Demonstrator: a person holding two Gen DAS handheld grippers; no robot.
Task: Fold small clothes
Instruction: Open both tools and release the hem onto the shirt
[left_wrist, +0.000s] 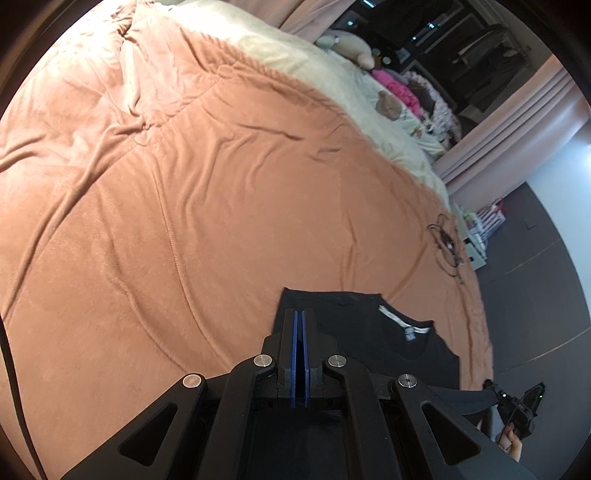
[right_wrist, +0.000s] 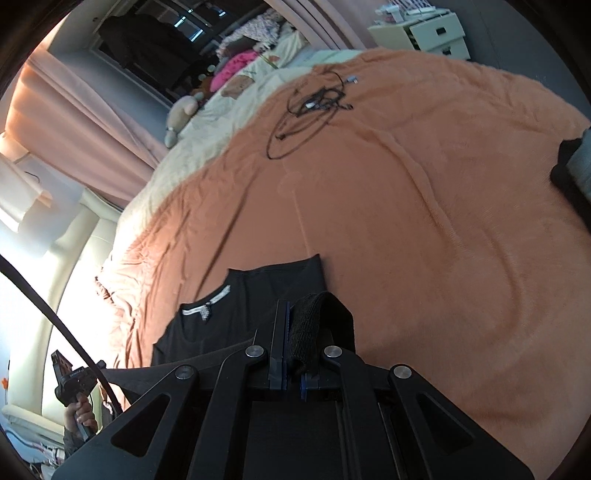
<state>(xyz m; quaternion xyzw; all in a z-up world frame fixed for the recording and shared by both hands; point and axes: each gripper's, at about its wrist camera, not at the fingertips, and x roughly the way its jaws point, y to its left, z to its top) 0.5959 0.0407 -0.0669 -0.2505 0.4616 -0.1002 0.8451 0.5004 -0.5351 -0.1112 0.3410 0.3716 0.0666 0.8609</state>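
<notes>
A home bedroom: bed (left_wrist: 184, 166) (stuffed toys (left_wrist: 347, 44)), curtains (right_wrist: 92, 110).

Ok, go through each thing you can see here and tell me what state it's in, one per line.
Left hand-held gripper: shut; whether it pinches the garment cannot be told.
Right hand-held gripper: shut on a black fabric fold.
Black garment: spread on the bed, neck label showing, one edge lifted.
Orange blanket: spread out, wrinkled.
Black cable: loosely coiled on the blanket.
</notes>
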